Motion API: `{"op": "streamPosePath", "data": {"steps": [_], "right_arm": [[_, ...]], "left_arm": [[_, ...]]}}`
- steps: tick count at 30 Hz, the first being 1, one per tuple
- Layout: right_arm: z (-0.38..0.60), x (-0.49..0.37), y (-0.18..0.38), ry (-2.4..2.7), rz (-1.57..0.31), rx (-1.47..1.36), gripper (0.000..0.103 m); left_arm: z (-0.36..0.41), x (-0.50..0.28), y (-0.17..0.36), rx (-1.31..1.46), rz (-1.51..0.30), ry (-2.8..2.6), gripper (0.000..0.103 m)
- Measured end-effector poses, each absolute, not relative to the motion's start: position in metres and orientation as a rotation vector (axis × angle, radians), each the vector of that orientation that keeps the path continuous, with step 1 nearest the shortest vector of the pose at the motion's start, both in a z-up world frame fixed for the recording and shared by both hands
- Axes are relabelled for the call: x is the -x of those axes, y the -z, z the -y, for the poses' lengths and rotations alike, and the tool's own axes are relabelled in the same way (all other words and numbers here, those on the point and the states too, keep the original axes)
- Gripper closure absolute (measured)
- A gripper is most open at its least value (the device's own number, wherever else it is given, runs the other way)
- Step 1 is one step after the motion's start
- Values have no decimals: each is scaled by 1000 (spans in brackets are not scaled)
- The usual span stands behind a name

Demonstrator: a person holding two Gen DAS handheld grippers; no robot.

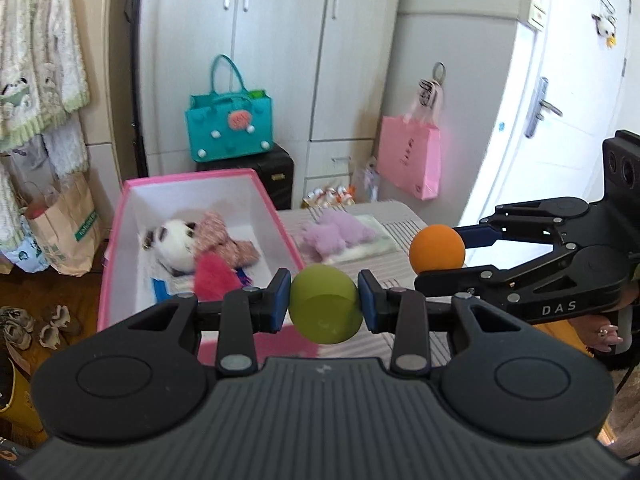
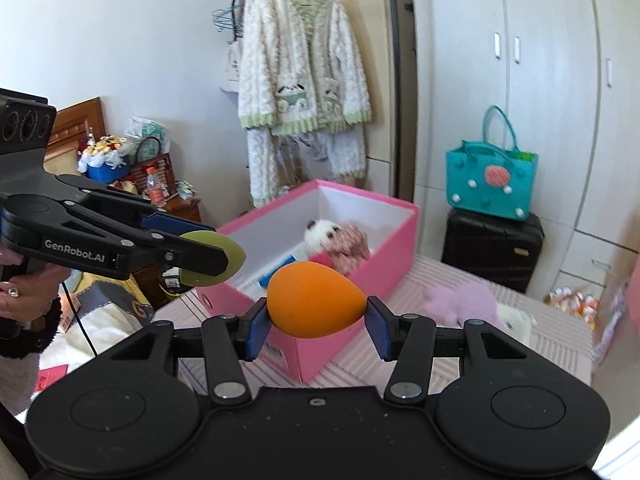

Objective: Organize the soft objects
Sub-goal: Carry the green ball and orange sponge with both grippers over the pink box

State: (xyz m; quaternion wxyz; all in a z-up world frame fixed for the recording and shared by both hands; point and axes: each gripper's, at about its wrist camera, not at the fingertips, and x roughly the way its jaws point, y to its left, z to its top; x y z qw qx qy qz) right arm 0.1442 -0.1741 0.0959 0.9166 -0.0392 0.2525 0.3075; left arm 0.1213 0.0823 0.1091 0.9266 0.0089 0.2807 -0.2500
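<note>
My left gripper (image 1: pixel 325 302) is shut on a green egg-shaped sponge (image 1: pixel 326 303), held in the air in front of the pink box (image 1: pixel 110 264). My right gripper (image 2: pixel 316 322) is shut on an orange egg-shaped sponge (image 2: pixel 314 300), lifted above the striped bed near the box (image 2: pixel 352 320). Each gripper shows in the other's view: the right one (image 1: pixel 438 249) with the orange sponge (image 1: pixel 436 248), the left one (image 2: pixel 212 258) with the green sponge (image 2: pixel 228 252). Inside the box lie a panda plush (image 1: pixel 174 246), a pink patterned plush (image 1: pixel 224 240) and a red fluffy toy (image 1: pixel 214 278). A purple plush (image 1: pixel 336 234) lies on the bed.
A teal bag (image 1: pixel 228 126) sits on a black suitcase (image 1: pixel 276 176) behind the box. A pink bag (image 1: pixel 410 156) hangs on the wardrobe. Paper bags (image 1: pixel 66 224) and shoes (image 1: pixel 32 326) lie on the floor at left. A person's hand (image 2: pixel 20 292) holds the left gripper.
</note>
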Motion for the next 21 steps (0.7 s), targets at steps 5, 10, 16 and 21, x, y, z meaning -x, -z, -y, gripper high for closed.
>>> {"op": "streamPosePath", "data": {"steps": [5,10,16,21], "right_arm": [[153,-171,-100,-652,-498,113,47],[126,-202,-100,-696,-492,182,47],[93,-249,-86,-773,-546,220,47],[68,-283,-70,-820,-602,259,47]], "left_arm": [[-104,-140,-112,3,-570,449,68],[-125,-158,-112,-3,-567,386,68],[-122,-217,-94,-135,-655,294,68],[-120,-258,-77,-229,-716,285,67]]}}
